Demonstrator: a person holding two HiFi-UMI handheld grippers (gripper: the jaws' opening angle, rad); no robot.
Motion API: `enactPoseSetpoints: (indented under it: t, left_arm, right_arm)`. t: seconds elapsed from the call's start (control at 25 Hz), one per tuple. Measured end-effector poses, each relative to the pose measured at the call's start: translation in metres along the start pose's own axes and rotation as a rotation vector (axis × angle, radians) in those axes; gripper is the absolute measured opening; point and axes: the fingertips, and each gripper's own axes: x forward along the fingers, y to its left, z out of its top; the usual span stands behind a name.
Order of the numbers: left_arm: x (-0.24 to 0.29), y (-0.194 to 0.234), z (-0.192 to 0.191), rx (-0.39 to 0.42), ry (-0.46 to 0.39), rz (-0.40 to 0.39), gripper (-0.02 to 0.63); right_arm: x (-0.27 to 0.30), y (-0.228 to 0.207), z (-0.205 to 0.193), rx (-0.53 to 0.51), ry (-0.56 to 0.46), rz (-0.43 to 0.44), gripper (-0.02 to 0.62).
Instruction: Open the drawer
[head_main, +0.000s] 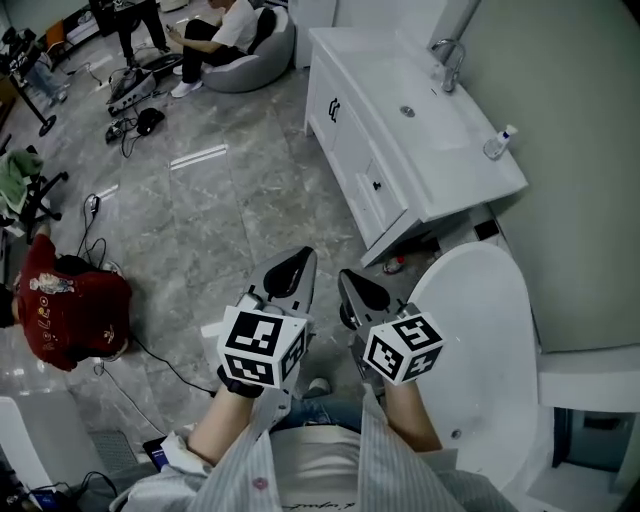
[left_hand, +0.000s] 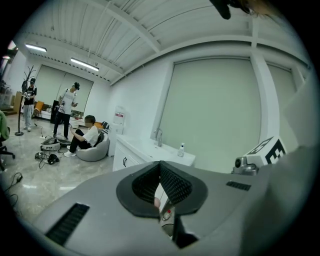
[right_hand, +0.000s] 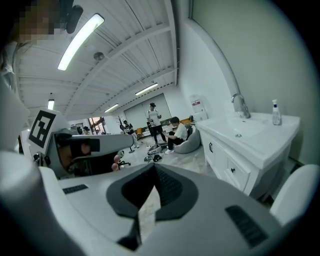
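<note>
Both grippers are shut and empty – the left gripper (head_main: 291, 268) with its ribbed black pads (left_hand: 172, 182) pressed together at the tip, the right gripper (head_main: 358, 290) just beside it with its pads (right_hand: 167, 187) likewise meeting, nothing between either pair. The two marker cubes (head_main: 262, 345) sit side by side over the person's forearms, above a grey marbled floor (head_main: 230, 200). Just to the right of the right gripper stands a white toilet (head_main: 485, 330) with its lid down. Ahead and to the right, well apart from both grippers, is the white vanity cabinet (head_main: 345, 140) against the wall; the drawer (head_main: 382, 195) – a small dark knob on its front – lies closed, flush with the cabinet face, near the end closest to the toilet. On the countertop are a basin with a chrome faucet (head_main: 450, 60) and a small clear bottle (head_main: 497, 143) by the near corner. Farther off, a person sits in a grey beanbag (head_main: 250, 55), and a red bundle (head_main: 70, 310) lies on the floor at left.
</note>
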Motion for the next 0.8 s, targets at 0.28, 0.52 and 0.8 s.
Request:
enactPoseSetpoints:
  t: [0.28, 0.52, 0.8]
  left_arm:
    - [0.026, 0.094, 0.030, 0.010, 0.018, -0.006, 0.017]
    - [0.032, 0.154, 0.038, 0.015, 0.031, -0.015, 0.017]
    - [0.037, 0.198, 0.043, 0.009, 0.046, -0.035, 0.017]
  right_arm:
    - [0.088, 0.009, 0.032, 0.010, -0.007, -0.026, 0.008]
    - [0.140, 0.016, 0.041, 0.029, -0.018, -0.052, 0.008]
    - [0.169, 0.014, 0.043, 0.062, -0.025, -0.114, 0.008]
